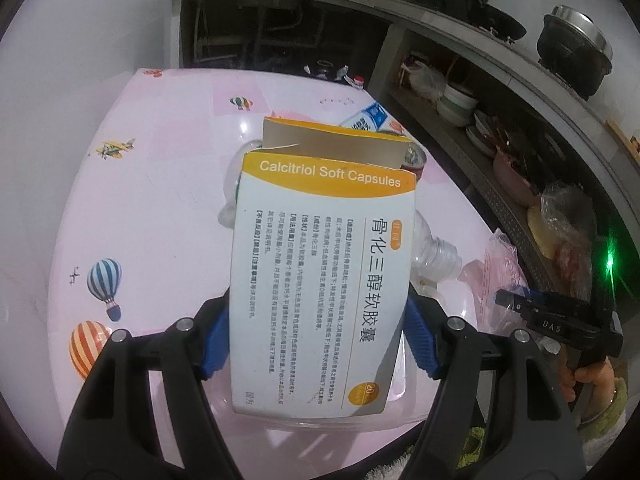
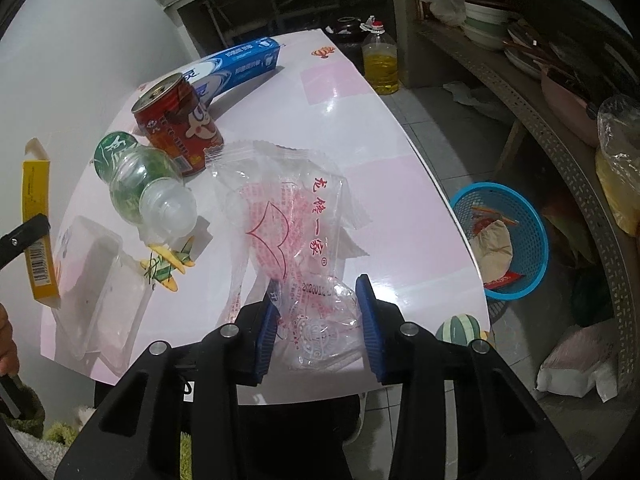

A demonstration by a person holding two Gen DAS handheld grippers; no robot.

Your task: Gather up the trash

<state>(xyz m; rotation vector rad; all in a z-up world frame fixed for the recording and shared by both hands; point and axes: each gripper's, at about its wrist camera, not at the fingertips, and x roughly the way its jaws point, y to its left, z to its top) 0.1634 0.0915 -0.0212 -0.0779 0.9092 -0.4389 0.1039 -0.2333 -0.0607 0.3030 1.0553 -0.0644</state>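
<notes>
In the left wrist view, the left gripper (image 1: 316,336) pinched the white-and-yellow cardboard capsule box (image 1: 320,264) near its lower end, lifted above the pink printed table (image 1: 160,200); gripped so low, with its flap open, the box could tip or slide out. In the right wrist view, the right gripper (image 2: 318,320) had its blue pads against the crumpled clear plastic wrapper with red print (image 2: 296,240), lying on the table; thin film might slip free. Only this view showed the blue mesh basket (image 2: 520,240) on the floor, the red drink can (image 2: 178,120) and the clear bottle (image 2: 148,184).

Black claw (image 2: 318,320), blue ribbed pads (image 2: 266,336), silver screws
</notes>
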